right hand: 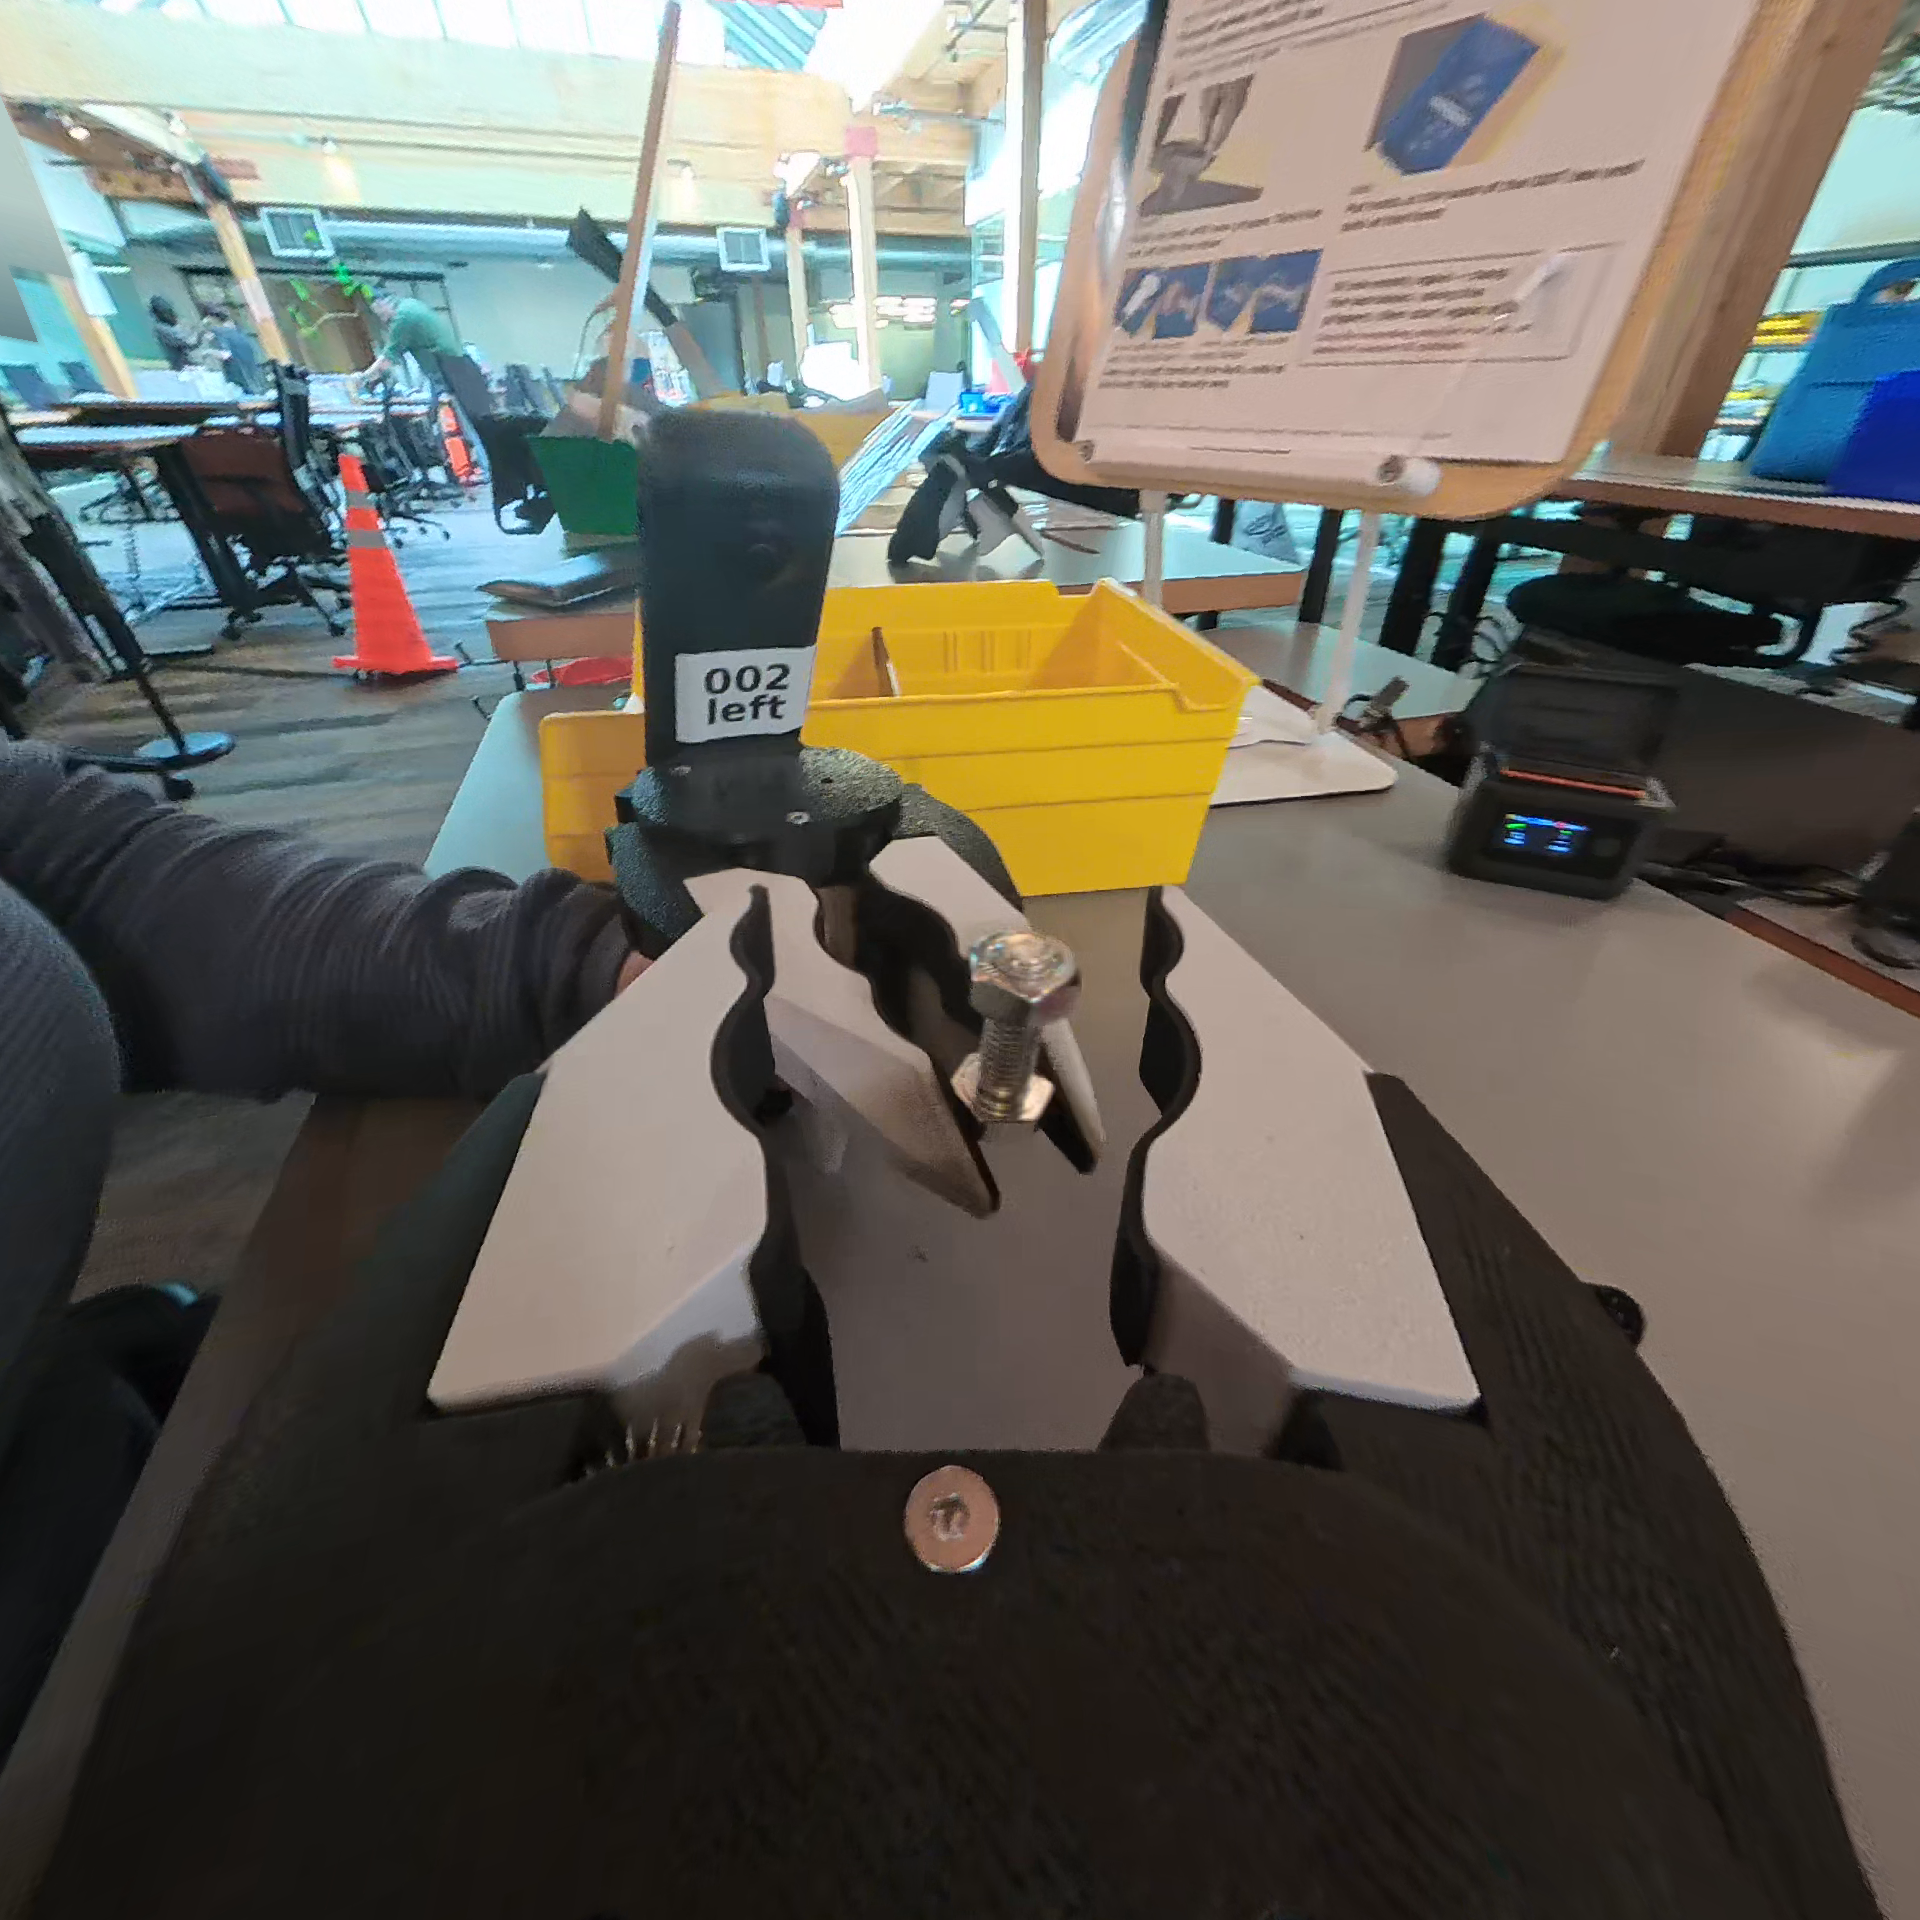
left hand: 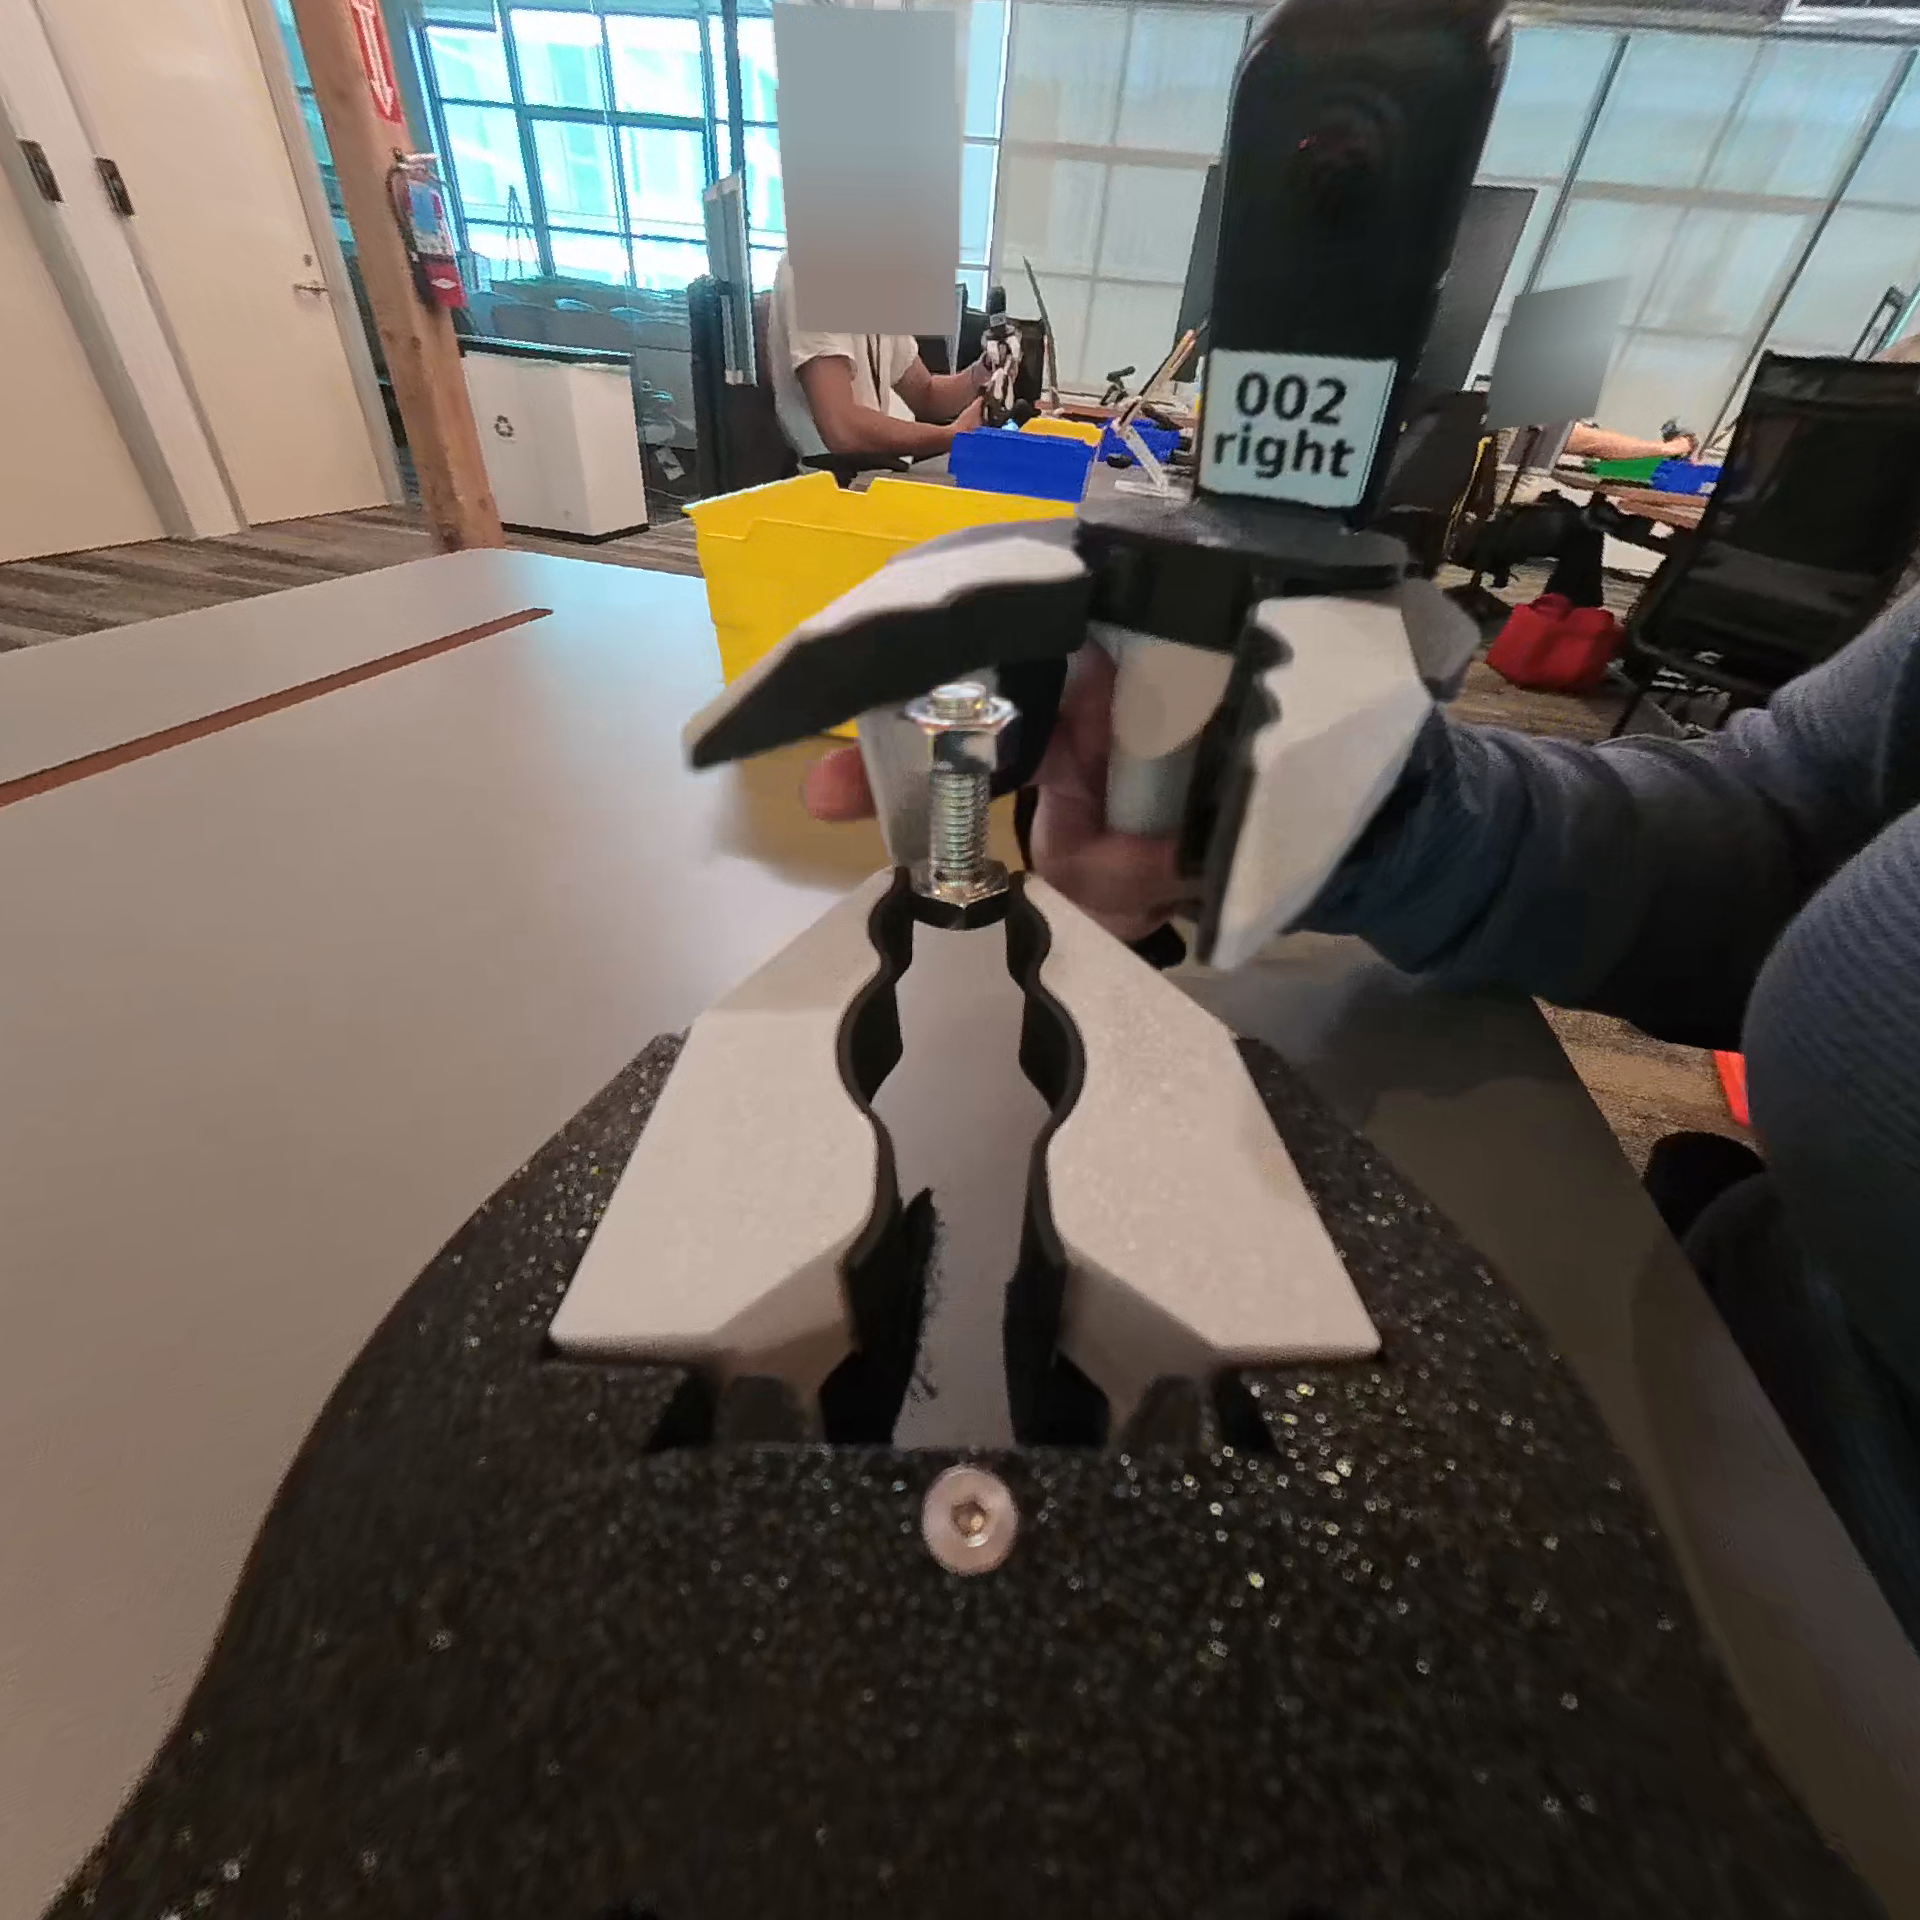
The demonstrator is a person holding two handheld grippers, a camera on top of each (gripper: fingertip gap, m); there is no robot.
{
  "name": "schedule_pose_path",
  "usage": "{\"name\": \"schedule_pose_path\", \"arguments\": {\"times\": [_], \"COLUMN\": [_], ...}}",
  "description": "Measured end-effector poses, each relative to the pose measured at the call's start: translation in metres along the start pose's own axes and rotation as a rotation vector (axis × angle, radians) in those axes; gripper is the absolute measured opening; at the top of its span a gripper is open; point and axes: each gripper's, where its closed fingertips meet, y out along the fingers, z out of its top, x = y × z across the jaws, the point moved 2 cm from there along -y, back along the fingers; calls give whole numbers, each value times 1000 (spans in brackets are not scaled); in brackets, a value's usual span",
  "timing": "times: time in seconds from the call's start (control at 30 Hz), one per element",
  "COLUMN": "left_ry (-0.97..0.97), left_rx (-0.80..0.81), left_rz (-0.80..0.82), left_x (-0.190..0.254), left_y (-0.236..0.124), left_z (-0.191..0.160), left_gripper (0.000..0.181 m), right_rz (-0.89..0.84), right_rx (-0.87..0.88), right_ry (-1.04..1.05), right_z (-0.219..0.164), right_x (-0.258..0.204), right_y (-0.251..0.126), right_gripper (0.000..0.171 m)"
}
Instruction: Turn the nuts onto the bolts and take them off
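A silver bolt (left hand: 958,800) stands upright, hex head on top, with a nut (left hand: 954,885) on its lower end. My left gripper (left hand: 956,896) is shut on the nut at its fingertips and holds the bolt above the table. My right gripper (left hand: 977,831) is open, and its two fingers straddle the bolt's head without touching it. In the right wrist view the bolt (right hand: 1008,1029) and nut (right hand: 1003,1099) sit in the left gripper (right hand: 1029,1164), between the wide-apart fingers of the right gripper (right hand: 956,914).
A yellow bin (right hand: 1039,748) stands on the grey table (left hand: 312,935) just behind the grippers. A sign board on a white stand (right hand: 1330,260) and a small black device with a screen (right hand: 1548,821) are at the right. A person sits at a far desk. One gripper's finger ends stand about 5 cm off the other's.
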Motion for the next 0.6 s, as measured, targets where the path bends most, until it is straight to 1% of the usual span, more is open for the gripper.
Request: {"name": "schedule_pose_path", "arguments": {"times": [0.07, 0.13, 0.23, 0.27, 0.3, 0.4, 0.5, 0.6], "left_ry": [-14, -21, -40, -57, -63, -24, -6, -26], "left_rx": [13, 23, 30, 34, 35, 5, -6, 13], "left_rz": [3, 7, 44, 49, 43, 19, -8, -3], "left_x": [-2, -3, -10, -12, -12, -5, 0, -2], "left_y": [-1, -2, -4, -5, -5, -1, 0, -1], "left_z": [1, 2, 3, 4, 4, 1, -1, 1], "left_gripper": [16, 16, 16, 16, 16, 16, 16, 16], "right_rz": [37, 31, 20, 30, 21, -9, 25, 66], "right_rx": [-3, 2, 25, 36, 50, 68, 42, 38], "right_ry": [-7, -22, 13, 37, 62, 51, 21, 27], "right_z": [-2, -2, -2, -2, -1, 1, -1, -1], "right_x": [-8, -9, -4, -2, 1, 6, 0, -6], "right_y": [5, -1, -21, -27, -30, -24, -6, 4], "right_gripper": [71, 70, 56, 45, 45, 54, 59, 61]}}
